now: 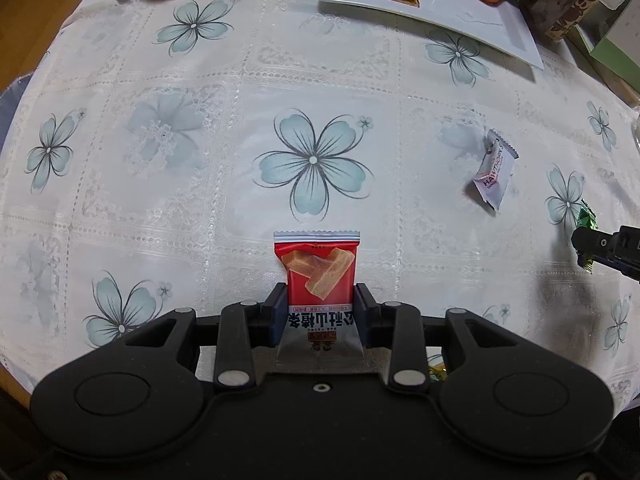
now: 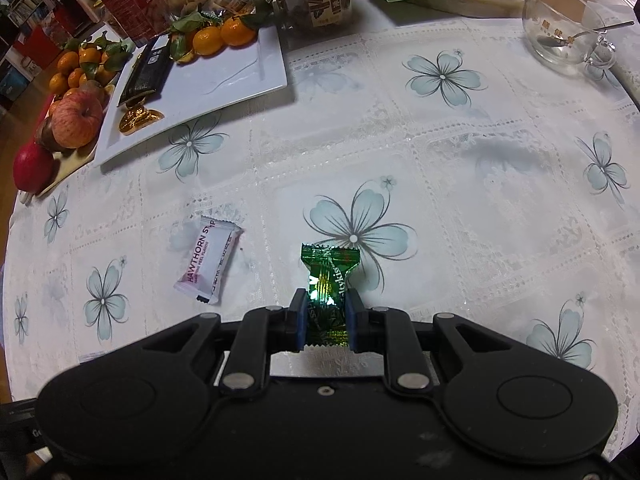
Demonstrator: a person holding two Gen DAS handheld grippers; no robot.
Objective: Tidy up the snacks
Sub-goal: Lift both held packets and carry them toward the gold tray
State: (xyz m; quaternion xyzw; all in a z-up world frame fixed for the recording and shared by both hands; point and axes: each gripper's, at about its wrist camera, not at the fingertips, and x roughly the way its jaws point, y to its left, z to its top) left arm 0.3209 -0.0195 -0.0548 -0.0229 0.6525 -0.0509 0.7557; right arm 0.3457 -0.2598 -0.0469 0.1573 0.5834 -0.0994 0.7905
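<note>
Left gripper (image 1: 320, 312) clamped on red packet (image 1: 320, 272), held over the cloth (image 1: 160, 200). Right gripper (image 2: 326, 316) clamped on green candy (image 2: 329, 276), beside the white packet (image 2: 209, 260) lying flat. Best carried level to the white plate (image 2: 224, 80), set on its bare part, clear of the oranges (image 2: 224, 36); pinch kept firm, foil likely slippery.

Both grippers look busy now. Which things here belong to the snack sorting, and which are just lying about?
Job:
- red snack packet in left gripper
- green candy in right gripper
- Hawthorn strip packet
- white plate

Lying about:
- glass cup, spoon inside
- apple
- tangerines
</note>
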